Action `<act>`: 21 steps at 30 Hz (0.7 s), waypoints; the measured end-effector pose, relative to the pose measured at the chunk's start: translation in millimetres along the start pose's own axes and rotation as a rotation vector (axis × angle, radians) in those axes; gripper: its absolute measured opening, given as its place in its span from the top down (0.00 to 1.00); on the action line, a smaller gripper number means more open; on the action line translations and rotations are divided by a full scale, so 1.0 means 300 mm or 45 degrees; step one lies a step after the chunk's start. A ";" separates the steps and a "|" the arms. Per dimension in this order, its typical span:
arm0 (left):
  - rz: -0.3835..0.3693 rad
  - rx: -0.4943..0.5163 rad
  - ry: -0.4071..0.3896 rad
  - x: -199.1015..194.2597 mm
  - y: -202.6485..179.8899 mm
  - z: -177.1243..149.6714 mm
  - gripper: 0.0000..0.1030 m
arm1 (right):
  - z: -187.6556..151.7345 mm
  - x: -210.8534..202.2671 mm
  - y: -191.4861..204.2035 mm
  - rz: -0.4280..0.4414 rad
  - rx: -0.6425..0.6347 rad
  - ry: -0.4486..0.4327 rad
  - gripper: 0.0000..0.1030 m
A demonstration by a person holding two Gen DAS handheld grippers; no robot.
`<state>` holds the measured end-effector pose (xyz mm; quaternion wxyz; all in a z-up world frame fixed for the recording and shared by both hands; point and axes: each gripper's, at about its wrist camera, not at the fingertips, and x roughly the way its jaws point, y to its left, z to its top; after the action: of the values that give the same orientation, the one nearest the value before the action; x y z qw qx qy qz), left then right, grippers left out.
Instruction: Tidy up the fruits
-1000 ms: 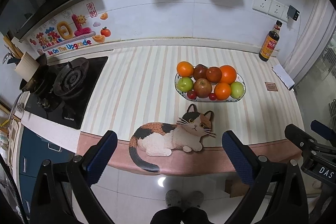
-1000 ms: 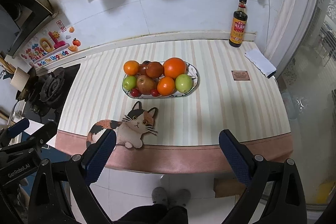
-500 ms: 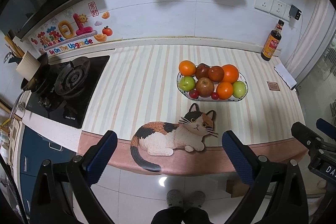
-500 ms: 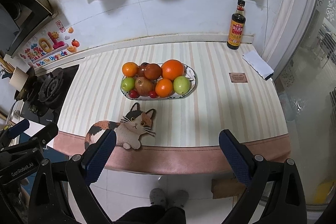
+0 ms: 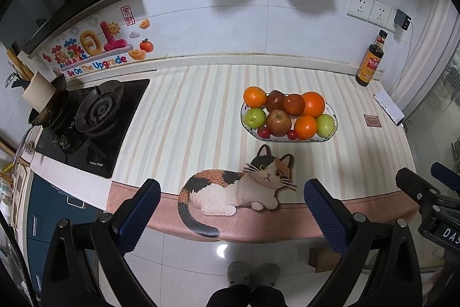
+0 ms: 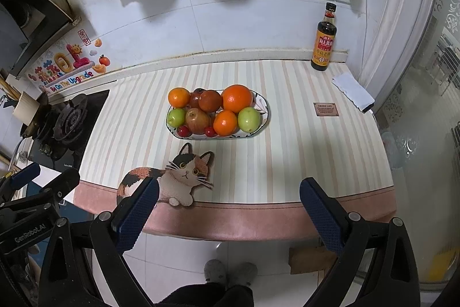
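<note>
An oval patterned dish on the striped counter holds oranges, green apples, red apples and small cherry tomatoes. My left gripper is open and empty, held in front of the counter's near edge, well short of the dish. My right gripper is open and empty too, also short of the counter edge. Each gripper shows at the side of the other's view.
A cat-shaped mat lies at the counter's front edge before the dish. A gas stove with a pan is on the left. A dark sauce bottle, a white cloth and a small card are at the right.
Both grippers have drifted slightly; the dish and counter sit a little lower and leftward in the views. Jaws stay open. Nothing on the counter moved.
</note>
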<state>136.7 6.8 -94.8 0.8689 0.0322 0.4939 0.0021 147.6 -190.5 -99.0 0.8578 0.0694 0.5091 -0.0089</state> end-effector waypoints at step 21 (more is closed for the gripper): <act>-0.013 0.002 0.005 -0.014 -0.011 0.000 0.01 | 0.000 -0.001 -0.004 0.002 -0.004 -0.009 0.03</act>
<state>134.5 3.5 -91.4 0.8679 0.0305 0.4957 -0.0026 147.3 -191.8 -98.7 0.8598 0.0685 0.5059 -0.0077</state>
